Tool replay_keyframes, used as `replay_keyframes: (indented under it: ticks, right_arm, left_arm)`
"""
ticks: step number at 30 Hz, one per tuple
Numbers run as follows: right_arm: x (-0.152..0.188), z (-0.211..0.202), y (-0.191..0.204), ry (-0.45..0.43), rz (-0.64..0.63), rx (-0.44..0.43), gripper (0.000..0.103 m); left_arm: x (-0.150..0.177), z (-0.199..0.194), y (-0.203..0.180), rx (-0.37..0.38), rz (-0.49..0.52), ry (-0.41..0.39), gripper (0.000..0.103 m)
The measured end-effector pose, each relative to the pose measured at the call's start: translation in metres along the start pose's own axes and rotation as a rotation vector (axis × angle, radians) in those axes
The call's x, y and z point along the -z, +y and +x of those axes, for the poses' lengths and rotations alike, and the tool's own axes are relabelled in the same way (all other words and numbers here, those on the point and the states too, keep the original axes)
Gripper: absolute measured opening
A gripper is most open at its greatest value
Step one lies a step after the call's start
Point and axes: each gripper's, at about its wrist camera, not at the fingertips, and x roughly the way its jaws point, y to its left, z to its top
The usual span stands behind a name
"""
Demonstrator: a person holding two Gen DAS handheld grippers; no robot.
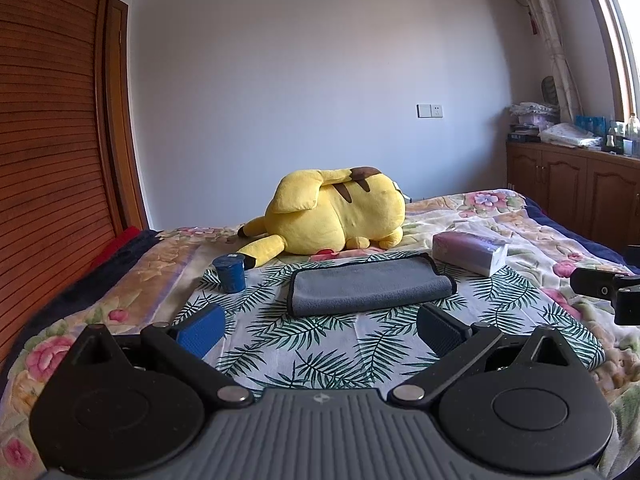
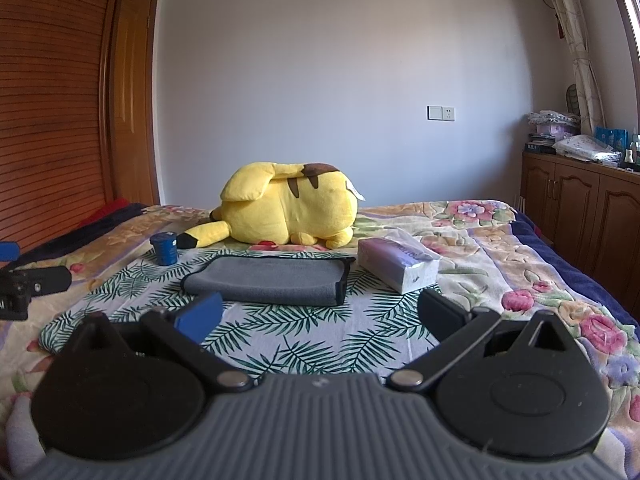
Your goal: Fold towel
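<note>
A grey towel with a dark trim lies folded on a palm-leaf cloth on the bed; it also shows in the right wrist view. My left gripper is open and empty, held above the cloth just short of the towel's near edge. My right gripper is open and empty, also just short of the towel. The right gripper shows at the right edge of the left wrist view, and the left gripper at the left edge of the right wrist view.
A yellow plush toy lies behind the towel. A small blue cup stands to the towel's left. A tissue pack lies to its right. A wooden wardrobe is on the left, low cabinets on the right.
</note>
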Motion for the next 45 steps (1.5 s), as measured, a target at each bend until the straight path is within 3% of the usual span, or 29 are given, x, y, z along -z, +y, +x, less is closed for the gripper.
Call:
replay_keyframes:
  ticks: [45]
  right_arm:
    - [0.0003,0.0006,-0.0004,-0.001,-0.001,0.001,0.103]
  left_arm:
    - [0.0026,0.0019,0.0005,0.0,-0.003,0.006,0.103]
